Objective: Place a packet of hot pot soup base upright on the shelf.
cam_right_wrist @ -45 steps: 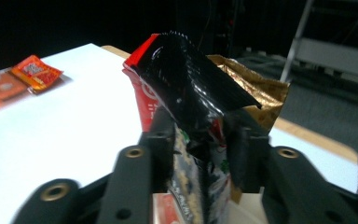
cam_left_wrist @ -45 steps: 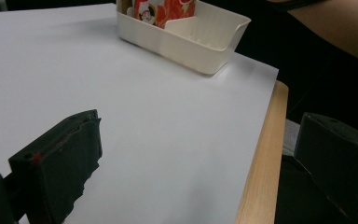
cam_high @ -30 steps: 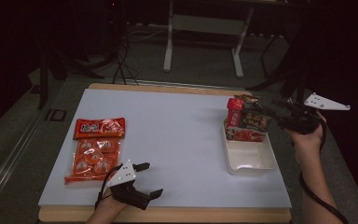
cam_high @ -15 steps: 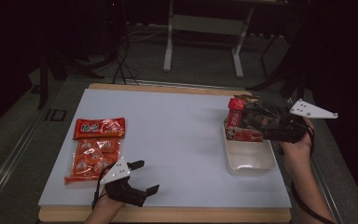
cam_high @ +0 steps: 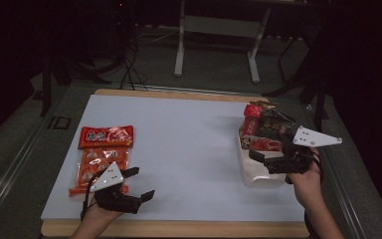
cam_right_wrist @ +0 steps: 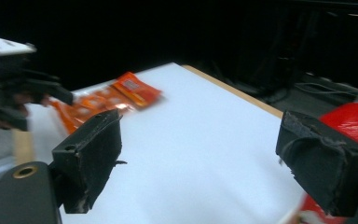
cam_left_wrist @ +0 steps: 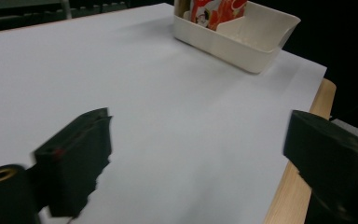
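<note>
Hovering over the white-topped counter (cam_high: 189, 149) are two hand-held grippers, one in each of the person's hands. Taking the cream-white tray (cam_high: 258, 175) as the landmark: it is sitting at the counter's right side, and the right hand-held gripper (cam_high: 264, 160) is hanging right over its near half, jaws spread wide and holding nothing, pointing left across the tray. The grey three-cornered plate on top of it is jutting out past the tray's right rim.

Counting the packets now: in the far half of the tray, several are standing packed together, a red one (cam_high: 252, 117) at the far left corner, a dark one (cam_high: 271, 127) beside it, and a red-and-white one (cam_high: 261, 144) lying lower in front; the exact count in there is hard to tell. In the left gripper view, the tray (cam_left_wrist: 256, 39) is showing a divider and a red-and-white packet (cam_left_wrist: 214, 10) behind it.

Well to the left of the tray, two orange-red snack bags are lying flat: a smaller one (cam_high: 106, 136) farther back, a larger one (cam_high: 97, 167) touching it on the near side.

The left hand-held gripper (cam_high: 143, 183) is sitting far left of the tray, just beside the larger bag's near corner, jaws also gaping wide and empty, aiming toward the tray.
</note>
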`<act>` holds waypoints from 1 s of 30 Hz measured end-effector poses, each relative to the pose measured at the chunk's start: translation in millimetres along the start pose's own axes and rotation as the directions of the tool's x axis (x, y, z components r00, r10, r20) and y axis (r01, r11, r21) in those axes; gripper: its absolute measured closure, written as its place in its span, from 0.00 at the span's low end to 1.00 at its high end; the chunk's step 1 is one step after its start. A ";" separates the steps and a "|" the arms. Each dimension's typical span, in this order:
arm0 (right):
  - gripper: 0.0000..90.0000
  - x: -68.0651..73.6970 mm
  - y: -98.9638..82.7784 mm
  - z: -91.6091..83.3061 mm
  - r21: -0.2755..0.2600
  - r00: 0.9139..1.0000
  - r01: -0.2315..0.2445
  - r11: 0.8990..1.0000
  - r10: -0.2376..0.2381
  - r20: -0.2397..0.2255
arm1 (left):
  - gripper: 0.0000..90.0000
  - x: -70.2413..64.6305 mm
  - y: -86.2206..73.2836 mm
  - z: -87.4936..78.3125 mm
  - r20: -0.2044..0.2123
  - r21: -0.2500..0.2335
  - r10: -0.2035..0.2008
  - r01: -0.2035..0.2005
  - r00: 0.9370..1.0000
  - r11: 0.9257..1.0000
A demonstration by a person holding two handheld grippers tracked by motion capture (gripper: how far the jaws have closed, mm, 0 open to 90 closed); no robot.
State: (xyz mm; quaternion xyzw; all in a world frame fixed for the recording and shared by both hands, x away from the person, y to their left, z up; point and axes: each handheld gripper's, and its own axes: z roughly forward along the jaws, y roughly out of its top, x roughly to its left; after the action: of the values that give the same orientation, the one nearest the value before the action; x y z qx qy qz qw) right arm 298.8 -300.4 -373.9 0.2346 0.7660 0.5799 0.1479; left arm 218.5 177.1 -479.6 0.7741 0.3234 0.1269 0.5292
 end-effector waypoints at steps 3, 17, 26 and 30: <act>0.15 8.3 -4.0 -2.0 0.008 1.000 0.010 1.000 -0.010 -0.007 | 0.16 7.1 -1.5 -9.3 -0.024 0.012 0.000 0.001 1.000 1.000; 0.15 43.2 -37.1 -5.3 -0.009 0.997 -0.006 1.000 0.005 -0.075 | 0.48 46.8 -15.9 -41.7 -0.210 0.039 -0.066 0.076 0.975 0.996; 0.15 56.3 -57.9 -11.0 0.011 0.994 -0.022 1.000 0.023 -0.107 | 0.82 87.5 -22.8 -61.2 -0.390 0.046 -0.131 0.162 0.912 0.986; 0.15 57.7 -60.4 -14.0 0.002 0.994 -0.012 1.000 0.012 -0.104 | 0.89 105.8 -24.1 -64.8 -0.431 0.042 -0.156 0.193 0.889 0.980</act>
State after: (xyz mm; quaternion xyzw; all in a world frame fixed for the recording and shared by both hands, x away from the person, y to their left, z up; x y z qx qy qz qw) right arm 231.7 -294.3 -425.1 0.2088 0.7718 0.5916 0.1038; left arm 254.9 297.7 -490.3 0.7171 0.5042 0.2307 0.4222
